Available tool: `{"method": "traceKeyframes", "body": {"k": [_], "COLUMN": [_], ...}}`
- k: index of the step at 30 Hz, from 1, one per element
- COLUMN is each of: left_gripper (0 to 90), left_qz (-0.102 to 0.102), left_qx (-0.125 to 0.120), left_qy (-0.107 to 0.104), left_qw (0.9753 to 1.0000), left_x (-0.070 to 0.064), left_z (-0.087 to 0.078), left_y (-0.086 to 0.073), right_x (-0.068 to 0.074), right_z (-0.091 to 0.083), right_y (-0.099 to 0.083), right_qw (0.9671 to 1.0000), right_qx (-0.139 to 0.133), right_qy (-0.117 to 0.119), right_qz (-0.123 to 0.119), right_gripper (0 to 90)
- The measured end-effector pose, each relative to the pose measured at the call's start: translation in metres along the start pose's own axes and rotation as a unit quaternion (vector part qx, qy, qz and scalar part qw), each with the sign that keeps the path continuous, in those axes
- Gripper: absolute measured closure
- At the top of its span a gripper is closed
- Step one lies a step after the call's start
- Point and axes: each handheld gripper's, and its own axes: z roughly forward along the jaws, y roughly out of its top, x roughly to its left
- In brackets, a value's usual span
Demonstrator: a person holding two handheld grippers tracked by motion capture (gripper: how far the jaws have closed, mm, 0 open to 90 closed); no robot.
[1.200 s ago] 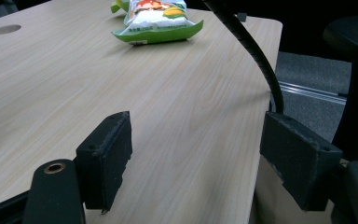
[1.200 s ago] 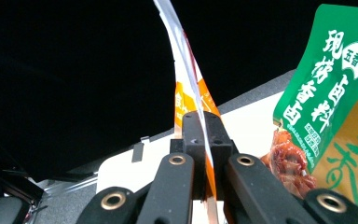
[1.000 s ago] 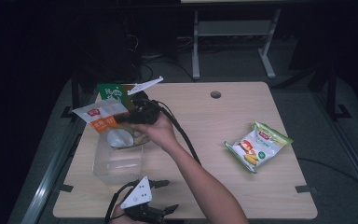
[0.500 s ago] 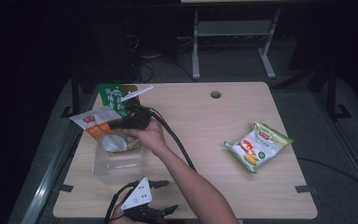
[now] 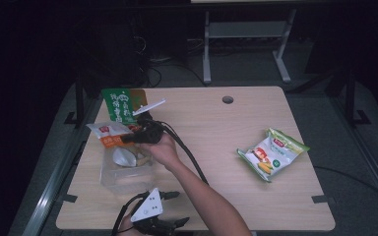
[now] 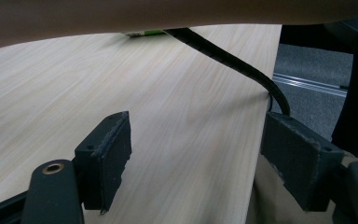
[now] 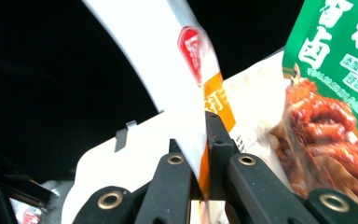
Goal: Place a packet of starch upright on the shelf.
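Observation:
My right gripper (image 5: pixel 137 135) is shut on a white and orange snack packet (image 5: pixel 107 133), which hangs just above the far rim of a clear plastic container (image 5: pixel 109 178). In the right gripper view the jaws pinch the packet (image 7: pixel 193 84) by its edge, and my right gripper (image 7: pixel 199 140) has no gap between its jaws. A silver packet (image 5: pixel 122 157) lies inside the container. My left gripper (image 5: pixel 179 208) rests open at the table's near edge. In the left gripper view, my left gripper (image 6: pixel 196 140) holds nothing over bare wood.
A green snack bag (image 5: pixel 122 105) lies behind the container; it appears at the right (image 7: pixel 340 84) in the right gripper view. A corn snack bag (image 5: pixel 272 153) lies at the table's right. The right gripper's cable (image 6: pixel 233 60) crosses the wooden table (image 5: pixel 216 132).
My right gripper has carried the white and orange packet down and nearer, closer to the container's rim. The left gripper has stayed in place.

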Motion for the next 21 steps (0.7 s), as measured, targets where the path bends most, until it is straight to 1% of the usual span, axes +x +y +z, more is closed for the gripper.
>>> {"method": "traceKeyframes", "body": {"k": [3,4,5,6,9,12,14,15,21], "left_gripper": [24.3,24.3,24.3,24.3,24.3,24.3,24.3,24.3,24.2], "left_qz": [0.001,0.001,0.001,0.001,0.001,0.002,0.001,0.001,0.002], "left_qx": [0.001,0.002,0.002,0.003,0.004,0.003,0.003,0.003,0.003], "left_qy": [0.000,0.000,0.000,-0.001,-0.001,-0.001,0.000,0.000,0.000], "left_qw": [1.0000,1.0000,1.0000,1.0000,1.0000,1.0000,1.0000,1.0000,1.0000], "left_x": [0.000,-0.001,-0.001,-0.001,-0.001,-0.001,-0.001,-0.001,-0.001], "left_z": [0.001,0.001,0.001,0.001,0.002,0.002,0.002,0.001,0.001], "left_y": [0.000,0.000,0.000,0.000,0.000,0.000,0.000,0.000,0.000], "right_x": [-0.001,-0.002,-0.001,-0.001,0.002,0.000,-0.002,-0.003,-0.010], "right_z": [-0.007,-0.009,-0.011,-0.013,-0.016,-0.017,-0.018,-0.019,-0.021], "right_y": [-0.001,-0.001,-0.001,-0.001,-0.001,-0.004,-0.007,-0.008,-0.015], "right_qw": [1.0000,1.0000,1.0000,0.9999,0.9996,0.9993,0.9994,0.9994,0.9995], "right_qx": [0.001,0.002,0.004,0.007,0.021,0.027,0.029,0.029,0.029], "right_qy": [0.003,0.004,0.003,0.000,-0.002,0.000,0.005,0.003,0.011], "right_qz": [0.004,-0.002,-0.001,-0.008,-0.020,-0.024,-0.020,-0.020,-0.008], "right_gripper": [85.3,85.1,85.2,85.4,87.5,89.0,89.1,89.2,89.4]}}
